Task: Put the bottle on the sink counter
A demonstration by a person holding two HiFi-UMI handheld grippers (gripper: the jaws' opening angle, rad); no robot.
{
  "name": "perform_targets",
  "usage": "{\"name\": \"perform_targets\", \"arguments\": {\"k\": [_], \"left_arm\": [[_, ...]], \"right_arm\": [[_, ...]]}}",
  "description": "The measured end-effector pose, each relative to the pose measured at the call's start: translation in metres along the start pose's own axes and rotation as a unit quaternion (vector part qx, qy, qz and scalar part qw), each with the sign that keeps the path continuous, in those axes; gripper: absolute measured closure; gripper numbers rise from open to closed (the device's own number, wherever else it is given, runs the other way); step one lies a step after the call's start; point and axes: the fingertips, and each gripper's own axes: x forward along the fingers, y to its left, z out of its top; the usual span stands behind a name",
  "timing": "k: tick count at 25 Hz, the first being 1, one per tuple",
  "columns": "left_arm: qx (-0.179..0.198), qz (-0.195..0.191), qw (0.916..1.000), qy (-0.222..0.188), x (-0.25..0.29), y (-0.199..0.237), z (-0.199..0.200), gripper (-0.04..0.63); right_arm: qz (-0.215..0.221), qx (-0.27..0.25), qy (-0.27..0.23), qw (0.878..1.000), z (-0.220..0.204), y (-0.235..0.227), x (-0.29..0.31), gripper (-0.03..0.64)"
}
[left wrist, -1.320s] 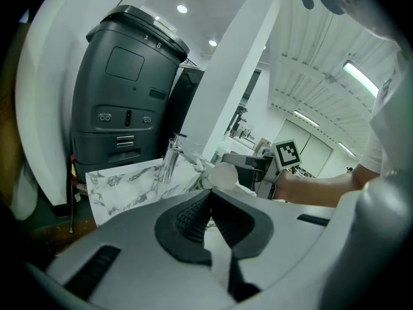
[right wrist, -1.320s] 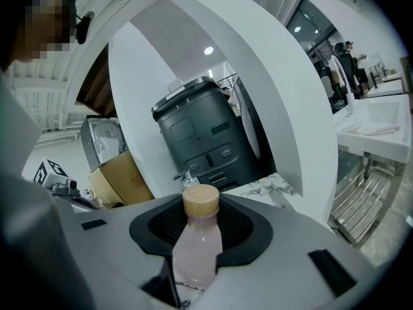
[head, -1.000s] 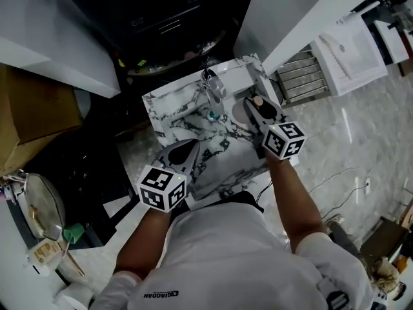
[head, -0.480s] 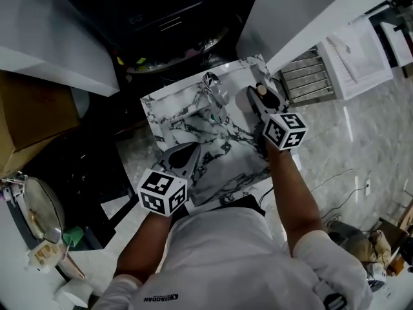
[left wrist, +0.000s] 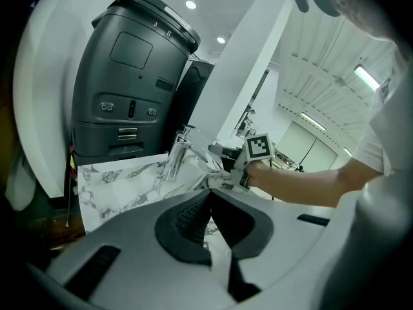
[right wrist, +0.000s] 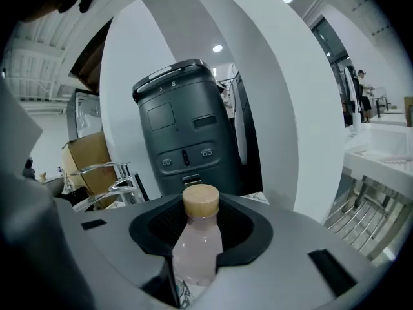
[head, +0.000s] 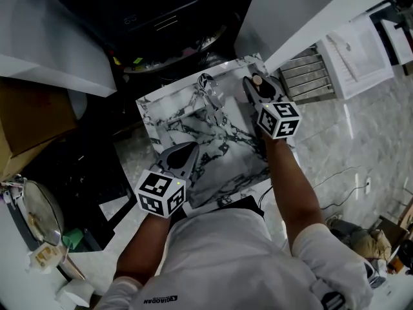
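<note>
Behind the far edge of the sink counter (head: 153,112), a tall dark grey machine (right wrist: 184,128) with small buttons on its front. Counter itself white marble with grey veins, basin sunk in the middle, chrome faucet (head: 208,88) standing at the far edge. Over the near left part of the counter, left gripper (head: 191,147), jaws together, nothing between them. At the far right corner, right gripper (head: 253,90), jaws clamped on the sides of a pale pink bottle (right wrist: 197,241) with a round wooden cap, upright. Cannot tell whether resting on the counter or held just above it.
</note>
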Motion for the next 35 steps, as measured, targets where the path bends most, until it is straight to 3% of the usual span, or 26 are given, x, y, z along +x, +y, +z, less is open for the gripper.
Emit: {"name": "perform_targets", "arguments": {"k": [25,35], "left_arm": [[-0.016,0.025,0.9995,0.004,-0.001,0.009,-0.006,0.581],[-0.015,0.013,0.9997,0.018,0.006,-0.005,-0.014,0.581]], "right_arm": [[-0.008,-0.12,0.009,0.993,-0.006,-0.021,0.041,0.457],[-0.003,-0.17,0.017,0.985,-0.007,-0.02,0.047,0.457]]}}
